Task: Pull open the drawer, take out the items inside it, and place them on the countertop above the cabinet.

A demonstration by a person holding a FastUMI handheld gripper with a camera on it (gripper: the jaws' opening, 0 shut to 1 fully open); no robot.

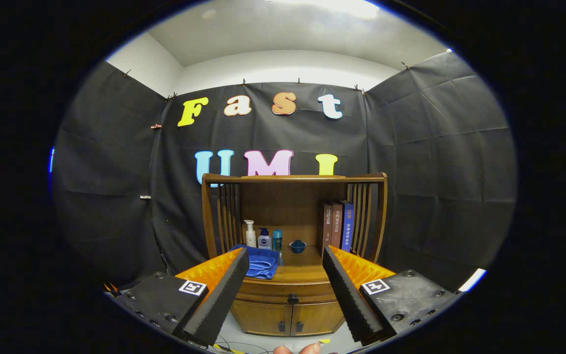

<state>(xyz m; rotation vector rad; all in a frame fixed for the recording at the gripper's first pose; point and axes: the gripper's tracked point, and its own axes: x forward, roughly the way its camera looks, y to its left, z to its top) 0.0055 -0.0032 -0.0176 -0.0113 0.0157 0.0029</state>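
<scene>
Ahead of the spread jaws sits the shut drawer — aim squarely at its dark knob — pull straight back.

The gripper hangs wide open, nothing between its fingers, well short of a wooden cabinet. The drawer with its dark knob is closed, above two small doors. On the countertop lie a blue towel at the left, three bottles behind it, a small blue bowl and upright books at the right.
</scene>
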